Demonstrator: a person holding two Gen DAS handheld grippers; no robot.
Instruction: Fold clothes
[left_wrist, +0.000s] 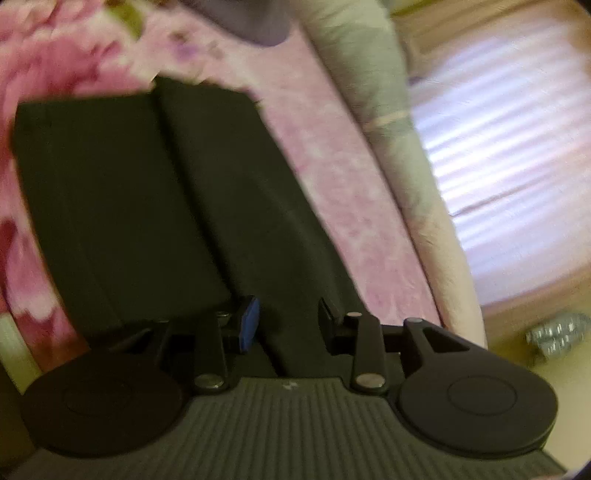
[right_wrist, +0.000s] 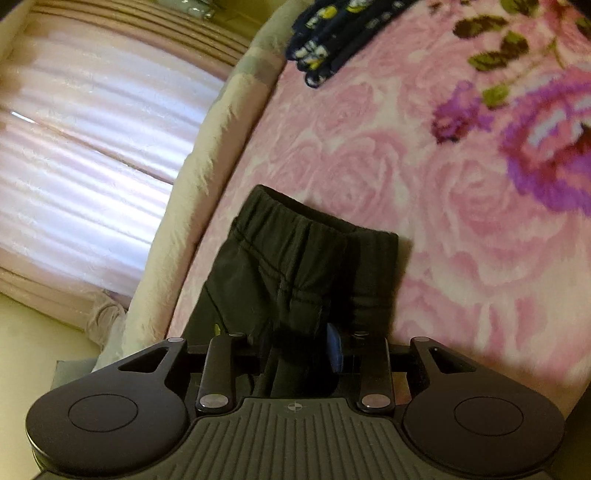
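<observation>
My right gripper (right_wrist: 299, 343) pinches the soft, limp black trousers (right_wrist: 295, 258) at twelve o'clock below the waistband on the pink blanket (right_wrist: 461, 221), left gripper (left_wrist: 286, 321) spread above them; hems grip best.

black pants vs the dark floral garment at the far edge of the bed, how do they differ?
The black pants are plain, with a gathered elastic waistband; the dark floral garment is navy with yellow and white flowers. The pants run from near the right tool out across the blanket; the floral garment lies far off by the bed's edge, a compact layered bundle, no tool near it. Both rest on the pink rose blanket.
</observation>
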